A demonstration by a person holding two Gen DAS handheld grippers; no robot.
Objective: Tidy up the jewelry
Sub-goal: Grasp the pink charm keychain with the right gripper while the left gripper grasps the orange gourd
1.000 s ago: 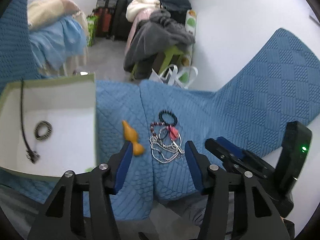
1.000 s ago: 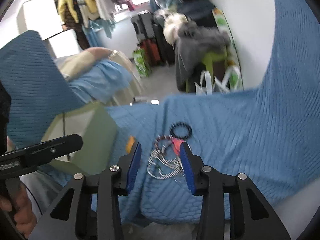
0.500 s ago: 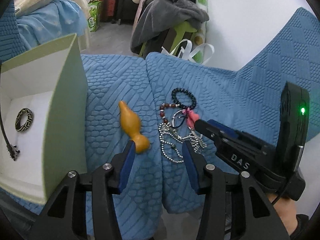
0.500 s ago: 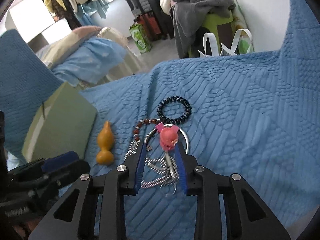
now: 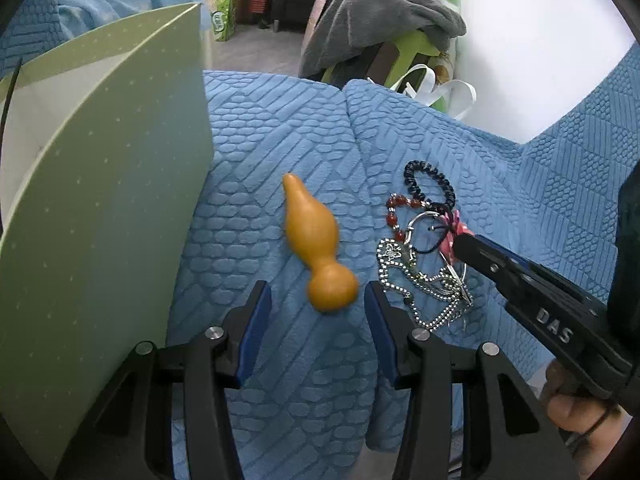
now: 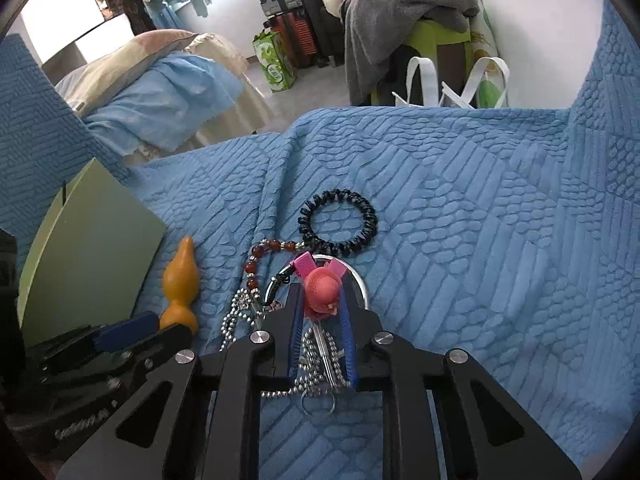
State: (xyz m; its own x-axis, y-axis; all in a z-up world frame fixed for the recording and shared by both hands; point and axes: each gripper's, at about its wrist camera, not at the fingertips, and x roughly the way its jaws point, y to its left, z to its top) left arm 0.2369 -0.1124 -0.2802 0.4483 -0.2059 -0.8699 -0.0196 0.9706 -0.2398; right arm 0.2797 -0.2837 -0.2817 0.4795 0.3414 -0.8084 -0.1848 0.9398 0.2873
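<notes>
Jewelry mostly unsorted: right gripper [image 6: 320, 312] pinching pink charm [image 6: 322, 292] atop chain pile [image 5: 424, 284]; left gripper [image 5: 316, 306] wide open near gourd pendant [image 5: 316, 240]. Bracelets [image 6: 340, 222], green box [image 5: 100, 184] waiting.

Left gripper [image 5: 316, 308] spread wide; right gripper [image 6: 320, 300] nearly closed.

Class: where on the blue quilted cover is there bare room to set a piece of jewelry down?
Free: the blue quilted cover right of the black beaded bracelet. Crowded: between the orange gourd-shaped pendant and the pink charm, where silver chains tangle.
</notes>
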